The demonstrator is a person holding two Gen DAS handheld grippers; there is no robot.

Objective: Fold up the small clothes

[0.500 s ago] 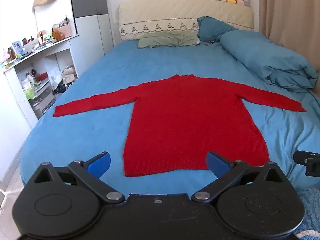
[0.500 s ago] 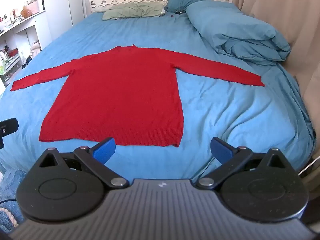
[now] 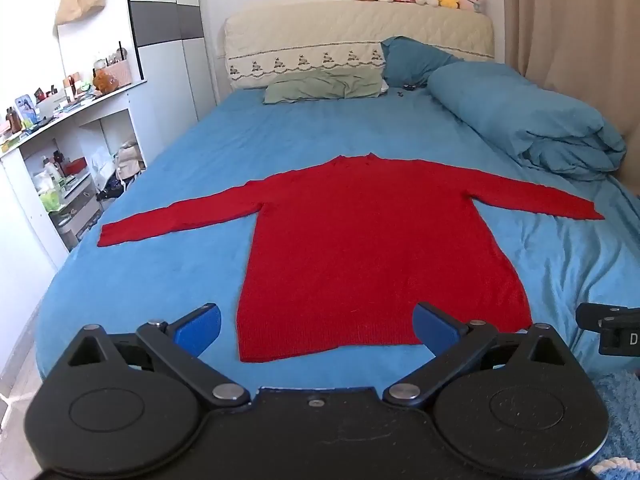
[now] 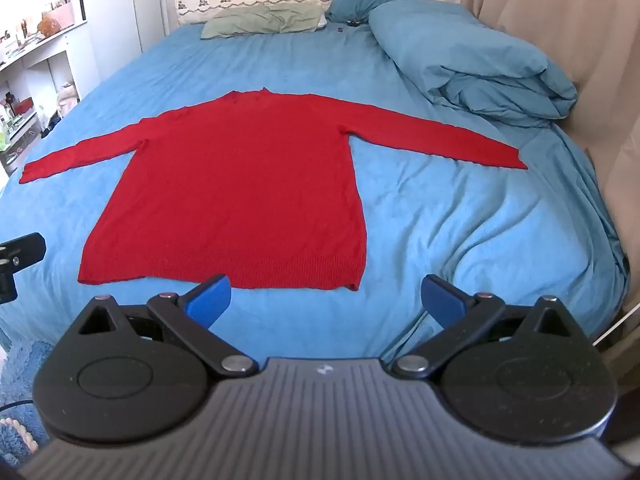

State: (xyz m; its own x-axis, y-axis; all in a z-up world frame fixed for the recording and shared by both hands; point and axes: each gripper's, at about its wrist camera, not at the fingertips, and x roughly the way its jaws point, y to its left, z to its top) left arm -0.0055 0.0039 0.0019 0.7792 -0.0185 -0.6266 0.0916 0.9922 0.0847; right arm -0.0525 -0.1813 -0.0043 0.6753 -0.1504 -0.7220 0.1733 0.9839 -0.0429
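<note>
Blue sheet (image 3: 192,264) covers the bed, red sweater (image 3: 372,248) flat at its middle, sleeves spread; bare sheet borders the hem. Left gripper (image 3: 316,330) and right gripper (image 4: 326,300) hover empty, jaws wide apart.

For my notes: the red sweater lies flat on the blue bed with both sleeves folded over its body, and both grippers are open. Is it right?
Not quite. Both views show the red sweater with sleeves spread straight out sideways, not folded. The rest holds.
</note>
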